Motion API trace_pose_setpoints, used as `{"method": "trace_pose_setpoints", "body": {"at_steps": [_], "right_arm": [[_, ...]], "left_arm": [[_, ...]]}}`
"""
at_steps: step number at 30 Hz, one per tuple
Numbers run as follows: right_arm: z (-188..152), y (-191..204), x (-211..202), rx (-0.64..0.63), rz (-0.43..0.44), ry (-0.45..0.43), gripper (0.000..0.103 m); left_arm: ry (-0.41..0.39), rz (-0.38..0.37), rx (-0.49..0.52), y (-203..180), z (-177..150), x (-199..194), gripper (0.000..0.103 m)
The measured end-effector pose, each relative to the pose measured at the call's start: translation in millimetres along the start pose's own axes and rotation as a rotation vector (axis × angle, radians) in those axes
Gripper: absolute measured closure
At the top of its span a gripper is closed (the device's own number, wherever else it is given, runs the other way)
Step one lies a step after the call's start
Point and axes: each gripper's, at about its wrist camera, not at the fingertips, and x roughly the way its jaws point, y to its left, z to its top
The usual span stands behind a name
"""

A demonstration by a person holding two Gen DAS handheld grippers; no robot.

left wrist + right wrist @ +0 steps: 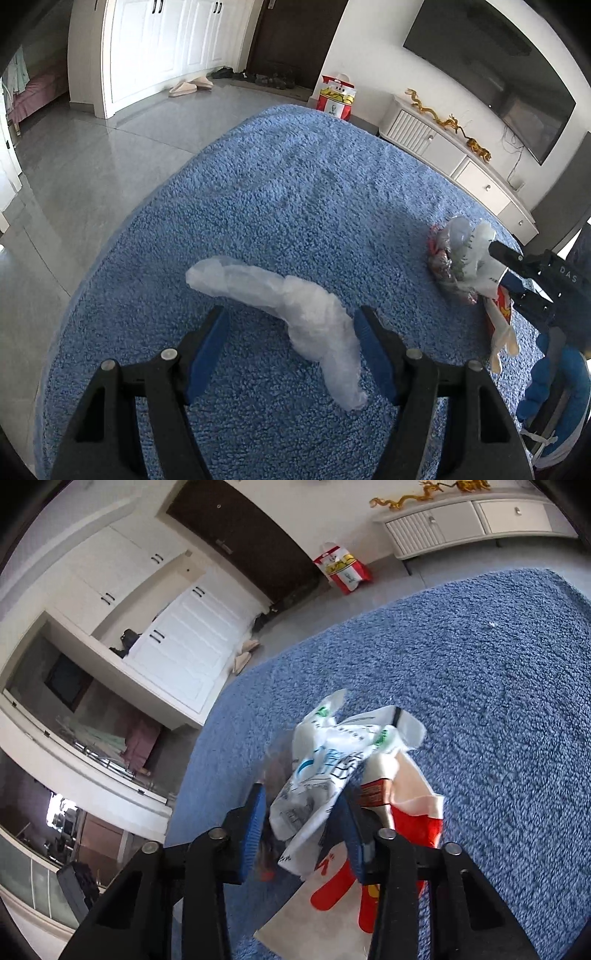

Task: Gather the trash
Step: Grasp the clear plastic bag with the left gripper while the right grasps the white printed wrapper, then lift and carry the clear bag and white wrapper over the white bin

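A crumpled white translucent plastic wrap [295, 310] lies on the blue rug [295, 184]. My left gripper [291, 317] is open, its blue pads on either side of the wrap's near end, the right pad close to it. My right gripper [303, 805] is shut on a bundle of trash [325, 768]: a white printed plastic bag with red and white paper wrappers hanging beside it. That bundle [461, 258] and the right gripper also show at the right of the left wrist view, just above the rug.
A red and white KFC paper bag [338, 96] stands on the grey tile floor beyond the rug, near a white TV cabinet [461, 162]. Slippers [188, 86] and shoes lie by the dark door. A blue shoe [554, 398] is at the right edge.
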Motion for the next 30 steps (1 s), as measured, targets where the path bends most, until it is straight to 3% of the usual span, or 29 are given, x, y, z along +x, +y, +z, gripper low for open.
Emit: {"method": "trace_pose_setpoints", "body": {"at_steps": [2,8,15,30], "right_arm": [[1,-3,0,0.006,0.004,-0.004,0.077],[-5,-8,-11,-0.001,0.045,-0.018,0.083],[-12,1,-37,-0.037,0.1,-0.054,0.087],[-47,15,-129,-0.084,0.144,-0.16,0.088]], "left_arm": [[-0.005,0.007,-0.009,1,2,1,0.042],[-0.011,0.01,-0.045,11,5,1,0.071],[-0.026,-0.024,-0.074,22,2,-9,0.075],[-0.177,-0.041,0.073,-17,-16,-85,0.075]]}}
